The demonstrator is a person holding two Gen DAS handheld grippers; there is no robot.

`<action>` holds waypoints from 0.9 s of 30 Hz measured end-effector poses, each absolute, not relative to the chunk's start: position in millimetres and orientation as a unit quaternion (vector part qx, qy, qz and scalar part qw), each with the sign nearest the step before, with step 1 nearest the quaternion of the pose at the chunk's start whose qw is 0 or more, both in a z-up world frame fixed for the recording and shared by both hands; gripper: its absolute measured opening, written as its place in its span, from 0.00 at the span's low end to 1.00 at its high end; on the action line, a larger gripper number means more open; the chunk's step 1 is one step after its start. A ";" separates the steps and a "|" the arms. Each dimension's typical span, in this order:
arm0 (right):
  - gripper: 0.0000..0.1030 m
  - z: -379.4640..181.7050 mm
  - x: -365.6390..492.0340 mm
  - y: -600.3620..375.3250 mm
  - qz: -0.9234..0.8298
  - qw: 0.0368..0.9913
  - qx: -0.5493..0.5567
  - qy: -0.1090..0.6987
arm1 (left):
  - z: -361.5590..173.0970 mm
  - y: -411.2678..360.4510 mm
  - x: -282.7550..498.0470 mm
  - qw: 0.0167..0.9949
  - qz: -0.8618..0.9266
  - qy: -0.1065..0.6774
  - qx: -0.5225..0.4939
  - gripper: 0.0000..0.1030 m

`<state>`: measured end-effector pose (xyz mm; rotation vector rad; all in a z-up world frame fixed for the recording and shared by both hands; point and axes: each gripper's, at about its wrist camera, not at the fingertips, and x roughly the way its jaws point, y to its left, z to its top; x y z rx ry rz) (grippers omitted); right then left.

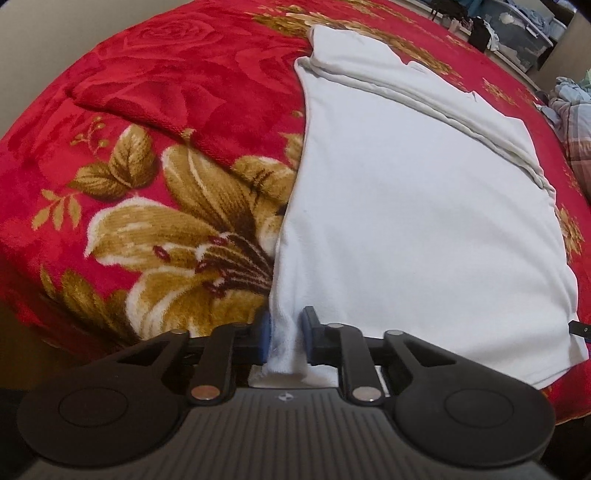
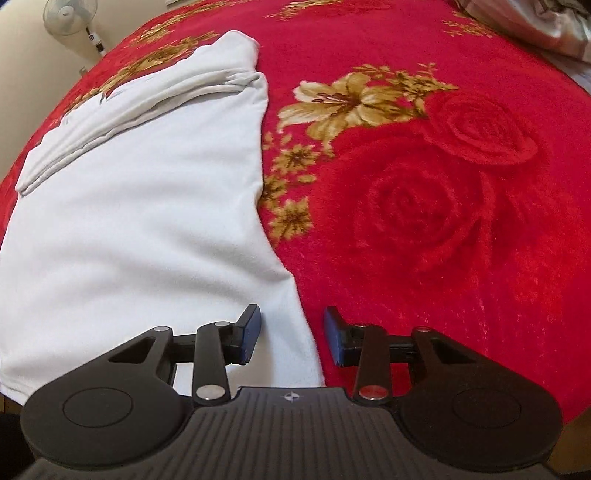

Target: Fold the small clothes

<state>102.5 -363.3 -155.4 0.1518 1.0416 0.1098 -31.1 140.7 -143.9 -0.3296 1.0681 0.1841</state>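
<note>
I see the white garment (image 1: 406, 206) lying flat on the red floral blanket (image 1: 155, 103) that covers the bed, its far end folded over into a thick band. My left claw (image 1: 286, 332) has its blue pads pinched on a bunched bit of the garment's near left corner. My right claw (image 2: 291, 338) sits partly open, straddling the garment's near right edge (image 2: 288, 325); its pads do not press the cloth. A standing fan (image 2: 70, 16) stands off the bed's far left corner.
</note>
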 end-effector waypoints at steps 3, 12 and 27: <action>0.05 -152.8 99.5 -363.3 0.065 0.863 0.079 0.495 | -140.9 139.3 -33.1 0.850 0.084 0.497 -0.155 0.08; 0.08 -154.2 101.7 -371.0 0.056 0.857 0.089 0.504 | -144.6 135.1 -32.9 0.841 0.075 0.512 -0.159 0.10; 0.03 -72.4 79.1 -396.6 0.129 0.892 0.192 0.388 | -75.1 112.1 -51.3 0.904 0.028 0.410 -0.117 0.06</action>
